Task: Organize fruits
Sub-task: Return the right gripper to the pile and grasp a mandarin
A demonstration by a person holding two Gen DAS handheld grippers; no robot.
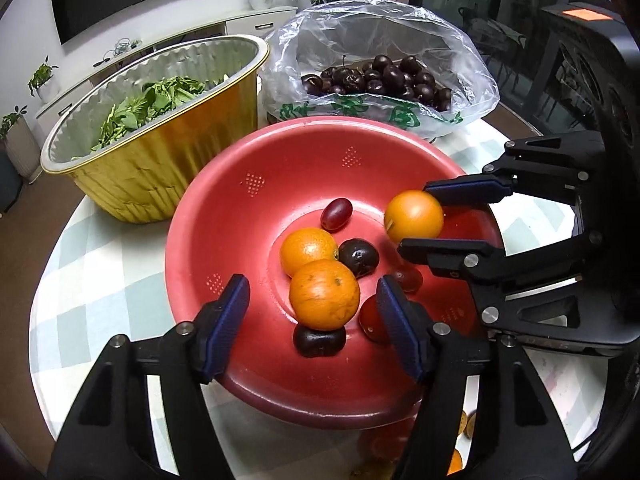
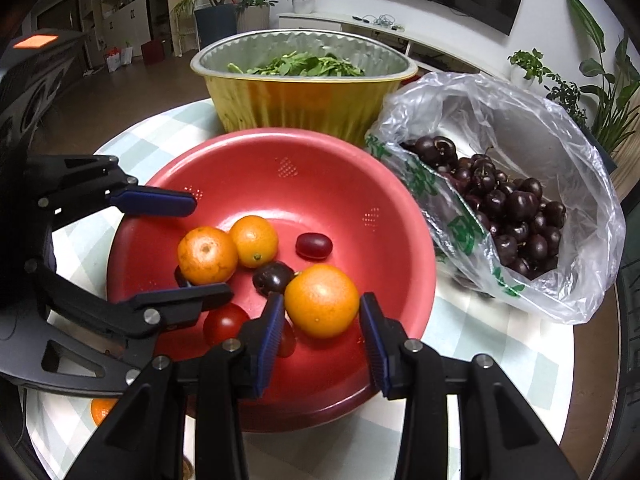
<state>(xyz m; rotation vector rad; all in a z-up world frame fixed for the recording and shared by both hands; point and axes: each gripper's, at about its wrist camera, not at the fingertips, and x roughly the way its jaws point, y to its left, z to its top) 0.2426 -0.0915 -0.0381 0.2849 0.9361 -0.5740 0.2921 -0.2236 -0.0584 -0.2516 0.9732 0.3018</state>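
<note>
A red bowl (image 1: 280, 184) (image 2: 320, 160) on the table holds three oranges, a red grape (image 1: 337, 213), dark plums (image 1: 358, 256) and a small tomato (image 1: 370, 316). My left gripper (image 1: 311, 284) (image 2: 212, 246) is open around the nearest orange (image 1: 324, 294) (image 2: 207, 255). That orange rests on the other fruit, with a gap to each pad. My right gripper (image 1: 414, 219) (image 2: 321, 304) is shut on another orange (image 1: 414, 216) (image 2: 322, 300), held just above the bowl's floor. The third orange (image 1: 308, 256) (image 2: 254, 240) lies loose in the bowl.
A gold foil tub (image 1: 160, 168) (image 2: 304, 104) of green leaves stands behind the bowl. Beside it is a clear plastic bag (image 1: 380, 28) (image 2: 500, 120) of dark cherries. The round table has a checked cloth (image 1: 100, 280). An orange piece (image 2: 102, 410) lies near the front edge.
</note>
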